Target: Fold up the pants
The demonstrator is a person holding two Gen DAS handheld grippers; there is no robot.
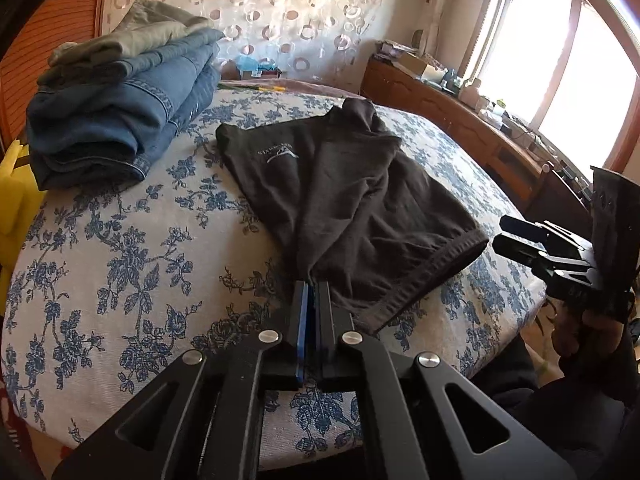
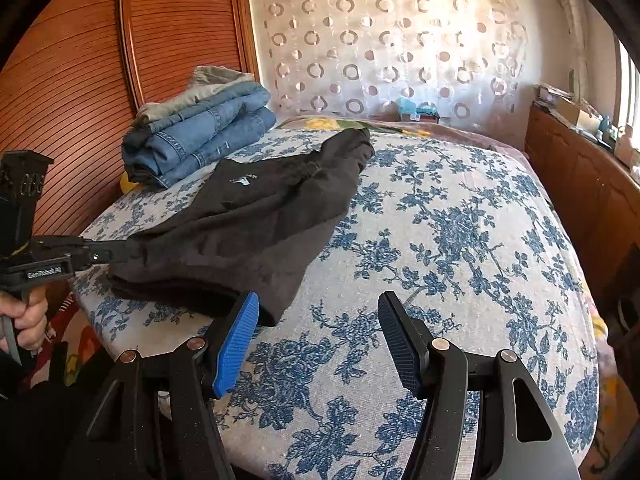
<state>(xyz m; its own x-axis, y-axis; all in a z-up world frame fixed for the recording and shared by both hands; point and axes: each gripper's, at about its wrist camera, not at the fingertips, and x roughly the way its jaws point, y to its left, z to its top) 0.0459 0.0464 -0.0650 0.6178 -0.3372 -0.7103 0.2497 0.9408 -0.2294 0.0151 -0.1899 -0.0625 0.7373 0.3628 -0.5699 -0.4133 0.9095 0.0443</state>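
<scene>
Two grippers, one garment. Left gripper [image 1: 311,286] has its jaws pinched tight on a corner of the black pants [image 1: 344,196], near the hem edge closest to the person; in the right wrist view it [image 2: 120,250] bites the left side of the cloth. Right gripper [image 2: 318,312] has its jaws standing wide with nothing between them, just beside the near right corner of the pants, blue pad almost at the fabric but apart from it.

The pants lie ahead of both jaws on the bed [image 1: 120,240], already doubled, with a logo showing and a bunched end at the far side. The near edge sits at the bed's front.

Likely step: lay the held corner down flat, then take the matching corner with the right gripper for the next fold.

To do it well:
- keep the left pinch firm and low so the layers don't slide apart
- bring the right jaws onto the corner from the side, catching all layers, not only the top one
- lift both corners evenly, carry them toward the far end, line the edges up
- smooth the bunched far end first, else the fold goes lumpy

Further out, left of the left jaws: a stack of folded jeans [image 1: 120,120]; the finished piece probably goes there.
</scene>
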